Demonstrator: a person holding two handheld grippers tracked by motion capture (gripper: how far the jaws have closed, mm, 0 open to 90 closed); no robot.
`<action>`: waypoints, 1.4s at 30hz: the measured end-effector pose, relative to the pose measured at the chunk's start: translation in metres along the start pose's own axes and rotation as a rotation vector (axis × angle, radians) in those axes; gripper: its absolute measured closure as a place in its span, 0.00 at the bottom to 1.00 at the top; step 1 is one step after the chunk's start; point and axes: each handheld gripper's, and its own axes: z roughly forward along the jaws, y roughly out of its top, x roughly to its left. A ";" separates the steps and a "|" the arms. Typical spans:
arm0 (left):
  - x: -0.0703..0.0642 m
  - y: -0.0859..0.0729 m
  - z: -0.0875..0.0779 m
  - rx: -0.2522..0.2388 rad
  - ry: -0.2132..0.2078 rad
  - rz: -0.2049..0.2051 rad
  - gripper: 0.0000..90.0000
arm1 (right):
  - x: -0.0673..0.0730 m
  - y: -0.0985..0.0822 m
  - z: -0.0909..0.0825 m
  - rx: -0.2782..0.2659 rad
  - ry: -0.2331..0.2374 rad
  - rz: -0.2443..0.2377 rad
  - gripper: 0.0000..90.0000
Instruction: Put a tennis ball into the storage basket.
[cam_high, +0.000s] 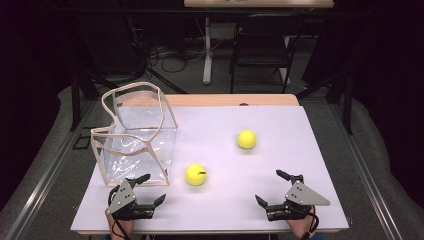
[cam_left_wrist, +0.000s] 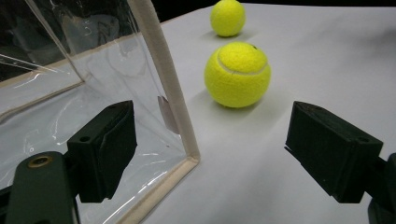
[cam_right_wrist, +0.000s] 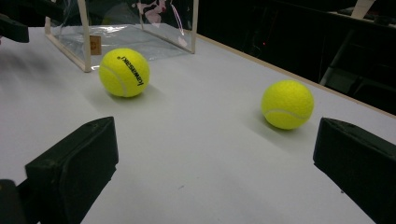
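On the table (cam_high: 280, 120), the bag (cam_high: 137, 135) stands at the left, upright. The near ball (cam_high: 195, 174) lies just right of the bag's front corner. The far ball (cam_high: 246, 139) lies farther back and right, well apart from both. Behind the table stands a chair (cam_high: 262, 47).

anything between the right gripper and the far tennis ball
Nothing visible. The right gripper is open, and only bare white table lies between it and the far tennis ball.
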 end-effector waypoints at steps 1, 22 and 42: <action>0.000 0.000 0.000 0.001 -0.001 0.000 0.18 | 0.000 0.000 0.000 0.002 0.000 -0.001 0.00; -0.001 0.000 0.000 -0.006 -0.011 -0.004 0.18 | -0.002 0.006 0.012 0.075 0.043 -0.001 0.00; -0.001 -0.001 0.000 0.003 -0.012 -0.008 0.18 | 0.004 0.028 0.033 0.132 0.083 -0.017 0.00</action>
